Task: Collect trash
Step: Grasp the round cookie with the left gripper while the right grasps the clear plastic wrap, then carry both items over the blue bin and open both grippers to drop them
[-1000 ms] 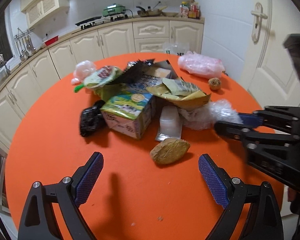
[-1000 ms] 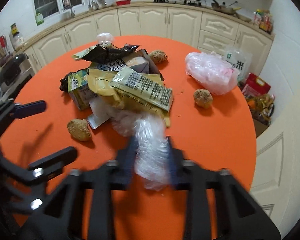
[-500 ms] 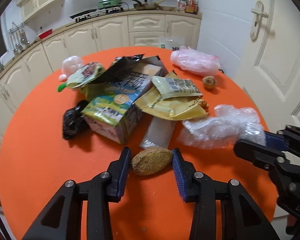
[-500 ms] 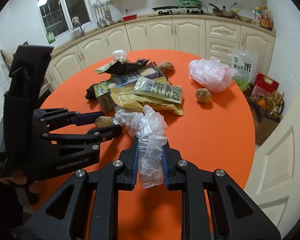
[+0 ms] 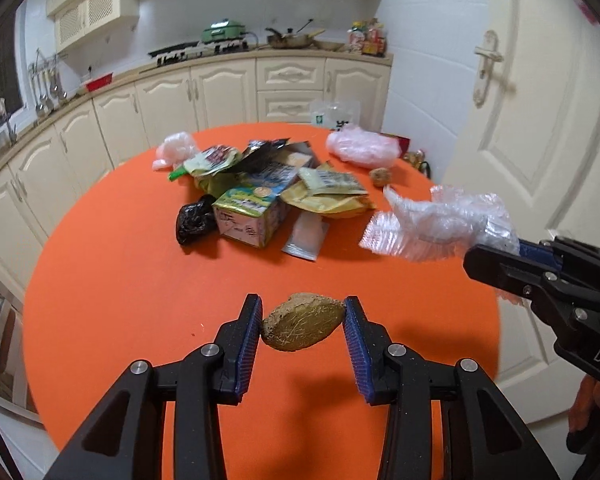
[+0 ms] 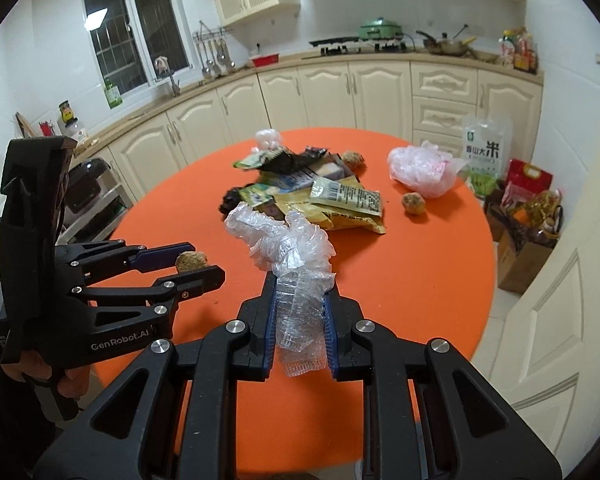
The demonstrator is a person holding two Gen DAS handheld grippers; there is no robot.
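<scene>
My left gripper (image 5: 303,318) is shut on a brown fibrous lump (image 5: 303,327), held just above the round orange table (image 5: 120,288). In the right wrist view the same left gripper (image 6: 198,262) shows at the left with the brown lump (image 6: 190,261) between its fingers. My right gripper (image 6: 300,300) is shut on a crumpled clear plastic wrap (image 6: 296,256), lifted off the table; the plastic wrap (image 5: 440,220) also hangs at the right of the left wrist view. A trash pile lies mid-table: a green carton (image 5: 252,212), yellow packets (image 5: 328,192), a black bag (image 5: 194,220).
A pink plastic bag (image 6: 422,170) and a small brown ball (image 6: 413,203) lie at the table's far right. Another brown ball (image 6: 353,159) sits behind the pile. Bags and a box (image 6: 528,216) stand on the floor right of the table. Cabinets (image 6: 340,96) line the back.
My left gripper closed on the brown lump and lifted it off the table. My right gripper rose and pulled back with the plastic wrap. The pile looks farther away.
</scene>
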